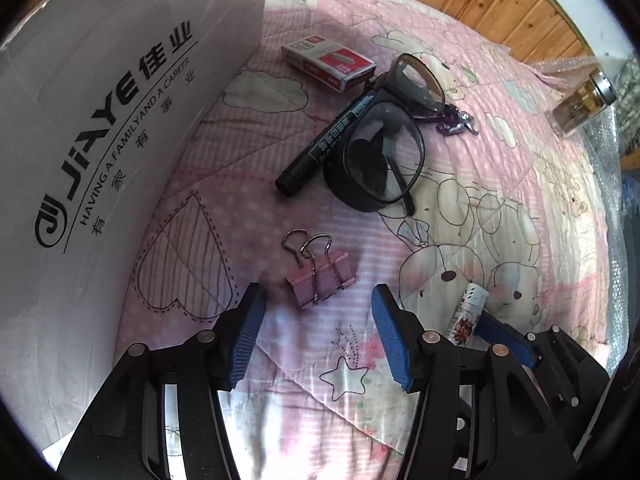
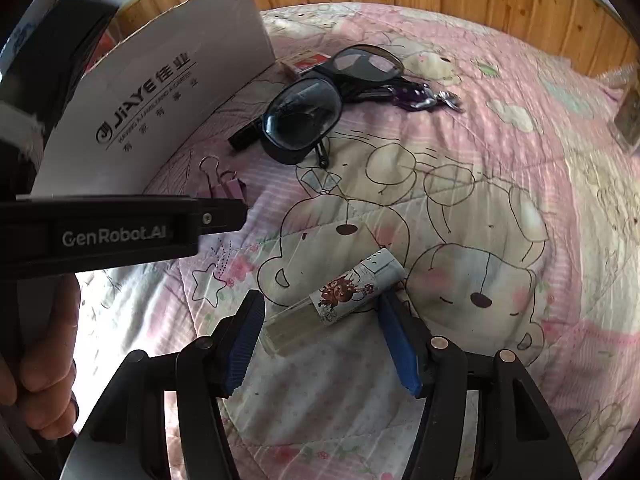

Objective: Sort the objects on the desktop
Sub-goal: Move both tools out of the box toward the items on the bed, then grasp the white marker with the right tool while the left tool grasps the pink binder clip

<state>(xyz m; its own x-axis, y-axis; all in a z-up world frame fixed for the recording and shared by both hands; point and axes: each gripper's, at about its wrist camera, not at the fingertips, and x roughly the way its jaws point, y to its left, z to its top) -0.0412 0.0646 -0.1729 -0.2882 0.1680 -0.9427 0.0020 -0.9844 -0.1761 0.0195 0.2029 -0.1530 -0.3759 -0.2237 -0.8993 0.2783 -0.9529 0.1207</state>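
A pink binder clip (image 1: pixel 320 282) lies on the quilt just ahead of my left gripper (image 1: pixel 318 292), which is open with its blue pads either side of the clip and not touching it. My right gripper (image 2: pixel 320 298) is open around a small bottle (image 2: pixel 340 292) with a cartoon label, lying slantwise on the quilt between its pads. The bottle's cap end is close to the right pad. In the left wrist view the same bottle (image 1: pixel 468 312) shows beside one of the right gripper's blue fingers (image 1: pixel 506 338).
A white printed cardboard box (image 1: pixel 120 120) stands at the left. Beyond the clip lie a black marker (image 1: pixel 320 148), black glasses (image 1: pixel 384 152), a staple box (image 1: pixel 328 62) and a purple charm (image 1: pixel 456 122). A glass jar (image 1: pixel 584 100) lies far right. A hand (image 2: pixel 40 360) holds the left tool.
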